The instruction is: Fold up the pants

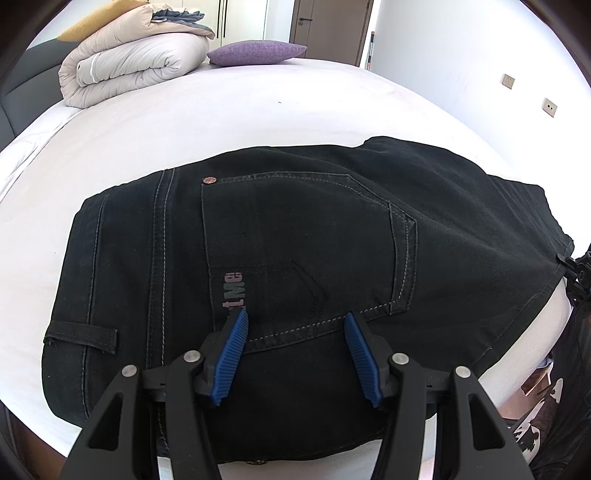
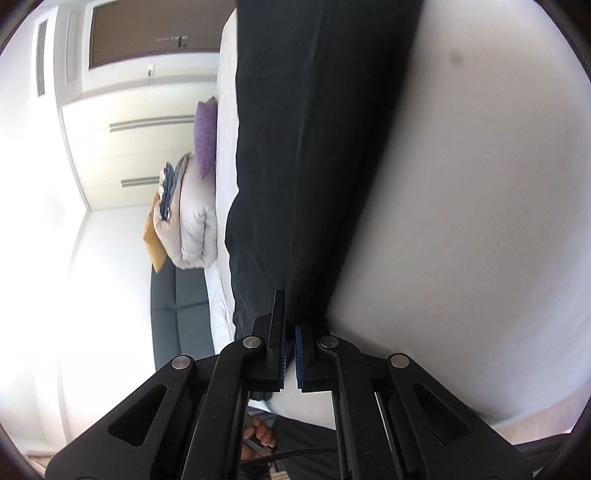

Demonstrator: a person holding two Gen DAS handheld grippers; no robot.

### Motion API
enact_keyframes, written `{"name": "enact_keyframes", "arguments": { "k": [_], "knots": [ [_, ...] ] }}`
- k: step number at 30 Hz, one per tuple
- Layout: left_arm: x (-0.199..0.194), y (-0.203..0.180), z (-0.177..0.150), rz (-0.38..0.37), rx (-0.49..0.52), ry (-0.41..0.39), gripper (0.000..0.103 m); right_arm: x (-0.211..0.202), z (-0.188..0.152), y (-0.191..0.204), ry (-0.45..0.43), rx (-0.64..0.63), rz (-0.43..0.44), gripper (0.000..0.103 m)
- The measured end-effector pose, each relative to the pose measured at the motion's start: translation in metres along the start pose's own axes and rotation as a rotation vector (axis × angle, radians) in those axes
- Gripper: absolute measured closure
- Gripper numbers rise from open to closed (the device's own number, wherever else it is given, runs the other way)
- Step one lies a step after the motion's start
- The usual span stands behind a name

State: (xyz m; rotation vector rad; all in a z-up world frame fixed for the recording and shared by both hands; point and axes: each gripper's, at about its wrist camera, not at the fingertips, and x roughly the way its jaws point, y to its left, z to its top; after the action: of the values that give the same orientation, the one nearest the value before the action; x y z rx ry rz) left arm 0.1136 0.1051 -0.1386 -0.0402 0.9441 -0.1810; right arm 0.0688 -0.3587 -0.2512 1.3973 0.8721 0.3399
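Black jeans (image 1: 280, 236) lie folded on the white bed (image 1: 229, 110), back pocket up. My left gripper (image 1: 295, 314) is open above the pocket's lower seam; its blue pads (image 1: 232, 354) stand apart with only flat fabric beneath them. At the right edge of the left wrist view, my right gripper (image 1: 576, 273) pinches the pants' right end. In the right wrist view, which is rolled sideways, the black pants (image 2: 303, 147) run down into my right gripper (image 2: 290, 314), which is shut on the fabric's edge.
A rolled pale duvet (image 1: 136, 62) and a purple cushion (image 1: 255, 51) sit at the bed's far side, near a door (image 1: 328, 18). The right wrist view shows a white wardrobe (image 2: 129, 122), a grey headboard (image 2: 181, 306) and a person's hand (image 2: 262, 435).
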Motion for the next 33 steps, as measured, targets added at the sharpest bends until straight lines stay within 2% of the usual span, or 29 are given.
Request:
{"name": "enact_keyframes", "arguments": {
  "k": [5,8,12,13,16,20,21,22,24,27,28,31,33],
  "knots": [
    [0.0,-0.001,0.0,0.005,0.002,0.001,0.046,-0.02,0.012,-0.011,-0.088,0.048,0.036,0.101],
    [0.0,-0.002,-0.001,0.006,0.003,0.001,0.046,-0.022,0.01,-0.005,-0.101,0.001,-0.002,0.102],
    [-0.001,-0.001,-0.001,0.008,0.004,0.0,0.046,-0.023,0.013,-0.003,-0.08,-0.004,0.01,0.101],
    [-0.001,0.0,-0.001,0.008,0.003,0.0,0.046,-0.034,0.017,-0.005,-0.079,-0.003,0.001,0.101],
    [-0.001,0.0,-0.001,0.009,0.004,0.0,0.045,-0.062,0.025,0.003,-0.13,-0.028,-0.077,0.1],
    [-0.001,-0.001,-0.001,0.011,0.007,0.001,0.045,-0.091,0.033,0.031,-0.308,-0.116,-0.246,0.1],
    [-0.001,-0.001,-0.001,0.012,0.008,0.001,0.045,-0.093,0.032,0.042,-0.337,-0.147,-0.271,0.1],
    [0.0,-0.002,-0.001,0.013,0.008,0.001,0.045,-0.094,0.034,0.05,-0.334,-0.192,-0.259,0.1],
    [-0.001,-0.001,-0.002,0.015,0.009,0.002,0.044,-0.066,0.03,0.08,-0.229,-0.318,-0.223,0.1],
    [-0.001,-0.004,-0.002,0.021,0.011,0.002,0.044,0.007,0.016,0.114,0.015,-0.407,-0.129,0.1],
    [-0.001,-0.004,-0.002,0.023,0.013,0.002,0.044,0.037,0.01,0.122,0.086,-0.418,-0.103,0.1],
    [0.0,-0.005,-0.002,0.029,0.016,0.004,0.044,0.108,0.002,0.131,0.223,-0.397,-0.068,0.1],
    [0.001,-0.005,-0.001,0.028,0.015,0.004,0.044,0.148,-0.004,0.127,0.277,-0.348,-0.079,0.1]
  ]
}}
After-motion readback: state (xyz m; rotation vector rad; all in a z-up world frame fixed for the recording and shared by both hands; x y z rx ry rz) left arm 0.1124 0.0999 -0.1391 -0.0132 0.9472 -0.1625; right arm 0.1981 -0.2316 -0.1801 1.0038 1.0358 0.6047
